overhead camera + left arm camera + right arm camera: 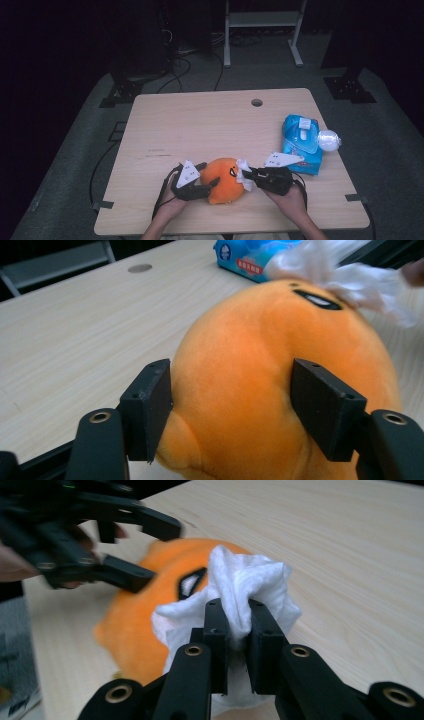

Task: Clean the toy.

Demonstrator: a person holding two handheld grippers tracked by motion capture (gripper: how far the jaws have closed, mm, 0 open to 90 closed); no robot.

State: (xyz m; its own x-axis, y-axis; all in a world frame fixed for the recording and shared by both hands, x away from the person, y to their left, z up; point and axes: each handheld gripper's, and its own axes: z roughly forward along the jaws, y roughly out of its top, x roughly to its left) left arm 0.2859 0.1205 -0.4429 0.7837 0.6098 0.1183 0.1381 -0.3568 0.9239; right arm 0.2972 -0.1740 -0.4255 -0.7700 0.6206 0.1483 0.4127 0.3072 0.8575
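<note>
High view: orange plush toy [225, 180] near front edge of table [200, 120], left gripper [207, 188] clamped on its left side, right gripper [248, 175] pressing white wipe [244, 172] against its right side; blue wipe pack [301, 144] well to the right.

Left gripper view: jaws pressed on both flanks of toy [260, 390].

Right gripper view: jaws pinched tight on wipe [240, 592], touching toy's face [150, 610].

a round orange plush toy [223, 180] with a small black-and-white eye sits on the tabletop near its front edge. a crumpled white wet wipe [246, 587] is pressed against the toy's face, beside the eye.
</note>
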